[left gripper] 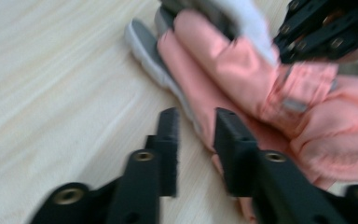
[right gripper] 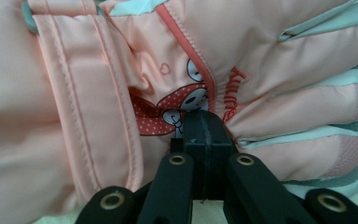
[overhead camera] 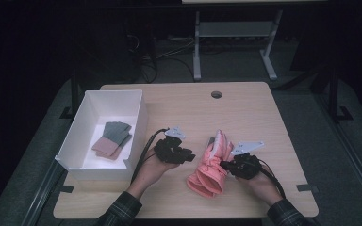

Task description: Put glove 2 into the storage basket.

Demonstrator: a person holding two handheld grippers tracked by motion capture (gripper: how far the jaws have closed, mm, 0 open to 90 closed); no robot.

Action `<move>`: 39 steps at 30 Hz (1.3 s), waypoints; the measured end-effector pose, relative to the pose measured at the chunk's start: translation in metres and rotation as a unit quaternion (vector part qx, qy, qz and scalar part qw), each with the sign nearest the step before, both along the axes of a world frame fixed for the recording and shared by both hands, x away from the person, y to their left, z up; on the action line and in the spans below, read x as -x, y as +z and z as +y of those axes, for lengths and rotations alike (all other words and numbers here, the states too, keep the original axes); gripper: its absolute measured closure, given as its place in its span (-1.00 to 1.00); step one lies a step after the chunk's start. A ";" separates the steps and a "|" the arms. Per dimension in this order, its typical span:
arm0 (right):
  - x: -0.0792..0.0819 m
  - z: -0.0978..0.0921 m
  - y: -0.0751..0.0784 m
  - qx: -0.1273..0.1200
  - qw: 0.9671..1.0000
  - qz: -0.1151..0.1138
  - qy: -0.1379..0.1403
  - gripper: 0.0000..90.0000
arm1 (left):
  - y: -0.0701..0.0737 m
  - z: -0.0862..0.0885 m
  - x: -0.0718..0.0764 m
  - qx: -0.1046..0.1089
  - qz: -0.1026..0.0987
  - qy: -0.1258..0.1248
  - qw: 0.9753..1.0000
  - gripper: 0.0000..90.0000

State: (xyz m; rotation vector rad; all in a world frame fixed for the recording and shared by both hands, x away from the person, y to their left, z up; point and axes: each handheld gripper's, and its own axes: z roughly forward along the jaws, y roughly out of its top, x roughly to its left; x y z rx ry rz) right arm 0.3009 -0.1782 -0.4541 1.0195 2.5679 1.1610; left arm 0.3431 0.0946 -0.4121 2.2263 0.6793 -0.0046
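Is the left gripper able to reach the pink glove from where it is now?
Probably yes. The left gripper is open beside the pink glove, with bare table between them; the right gripper pinches another part.

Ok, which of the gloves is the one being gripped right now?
The puffy pink ski glove on the bare table, pinched by the right gripper. The grey-and-pink knit gloves lie untouched inside the white box.

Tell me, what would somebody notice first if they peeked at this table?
Probably the puffy pink glove, lying near the front middle of the wooden table. The right gripper has its jaws shut on the glove's fabric, and the left gripper, jaws open, sits just beside it. At the table's left edge a white box holds a smaller grey and pink glove.
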 end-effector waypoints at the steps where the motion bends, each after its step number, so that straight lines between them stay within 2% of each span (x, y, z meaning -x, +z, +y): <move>1: 0.000 0.001 0.000 0.001 1.000 0.001 -0.002 1.00 | 0.000 0.000 0.000 0.000 0.000 0.000 1.000 0.43; 2: -0.001 0.002 -0.001 0.002 1.000 0.001 -0.003 1.00 | 0.006 -0.004 -0.001 0.008 0.001 -0.006 1.000 0.34; 7: 0.000 0.007 0.000 0.015 1.000 -0.003 -0.008 1.00 | 0.019 -0.019 -0.005 0.023 0.000 -0.014 1.000 -0.05; 11: 0.000 0.008 0.000 0.014 1.000 -0.001 -0.009 1.00 | 0.019 -0.033 -0.009 0.020 0.003 -0.018 1.000 -0.25; 12: 0.000 0.008 0.000 0.015 1.000 -0.002 -0.009 1.00 | 0.016 -0.040 -0.012 0.021 0.000 -0.014 1.000 -0.29; 16: 0.000 0.008 0.000 0.012 1.000 -0.001 -0.010 1.00 | 0.007 -0.050 -0.017 0.012 0.017 -0.009 1.000 -0.41; 19: 0.000 0.007 -0.001 0.010 1.000 -0.001 -0.010 1.00 | 0.003 -0.054 -0.019 0.004 0.022 -0.012 1.000 -0.51; 21: 0.000 0.008 -0.001 0.011 1.000 0.000 -0.012 1.00 | -0.004 -0.059 -0.020 -0.004 0.034 -0.018 0.999 -0.54; 23: 0.000 0.008 -0.001 0.012 1.000 -0.001 -0.012 1.00 | -0.011 -0.063 -0.020 -0.019 0.031 -0.020 0.999 -0.57; 26: 0.000 0.008 -0.001 0.014 1.000 -0.003 -0.012 1.00 | -0.019 -0.063 -0.022 -0.023 0.041 -0.017 0.999 -0.61; 28: 0.000 0.008 -0.001 0.013 1.000 -0.002 -0.011 1.00 | -0.026 -0.063 -0.024 -0.013 0.057 -0.016 0.998 -0.65; 32: 0.001 0.009 -0.002 0.016 1.000 -0.004 -0.012 1.00 | -0.035 -0.060 -0.028 -0.017 0.085 -0.012 0.996 -0.72; 36: 0.001 0.009 -0.002 0.017 1.000 -0.003 -0.011 1.00 | -0.040 -0.058 -0.030 -0.010 0.098 -0.013 0.995 -0.72; 37: 0.001 0.009 -0.003 0.018 1.000 -0.004 -0.011 1.00 | -0.044 -0.058 -0.032 -0.003 0.108 -0.017 0.994 -0.72; 39: 0.001 0.009 -0.003 0.019 1.000 -0.004 -0.010 1.00 | -0.046 -0.058 -0.033 0.001 0.117 -0.017 0.993 -0.72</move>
